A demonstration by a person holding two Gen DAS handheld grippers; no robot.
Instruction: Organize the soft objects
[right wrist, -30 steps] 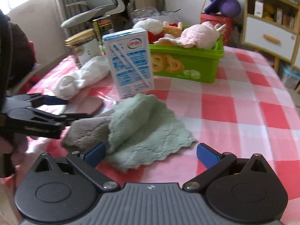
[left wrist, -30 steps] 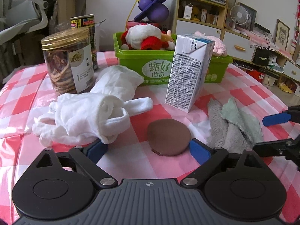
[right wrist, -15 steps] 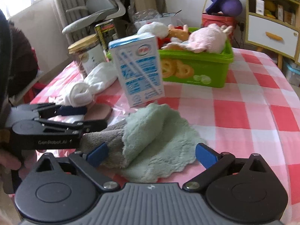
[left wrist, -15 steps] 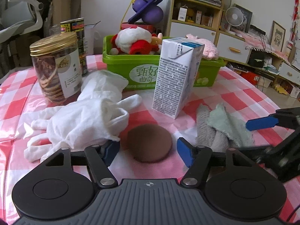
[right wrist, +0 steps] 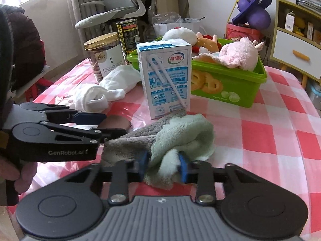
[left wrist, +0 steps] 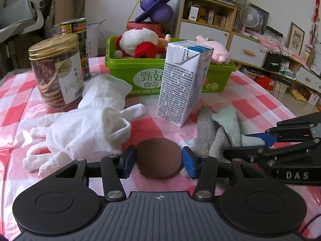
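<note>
While pinched: cloth (right wrist: 180, 138) between gripper (right wrist: 163, 165) pads

Round brown pad (left wrist: 159, 160), flat on the checked cloth, flanked by blue fingertips. Mint-and-grey plush cloth (right wrist: 180, 136) bunched up, its near fold pinched (grey side turned left). White gloves (left wrist: 80, 128) crumpled in a heap. Plush toys (right wrist: 238, 55) piled in the green tub (right wrist: 236, 88).

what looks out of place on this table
The milk carton, jar and can are hard items standing among the soft things. The white gloves lie crumpled in a heap. Nothing is spilled or damaged.
</note>
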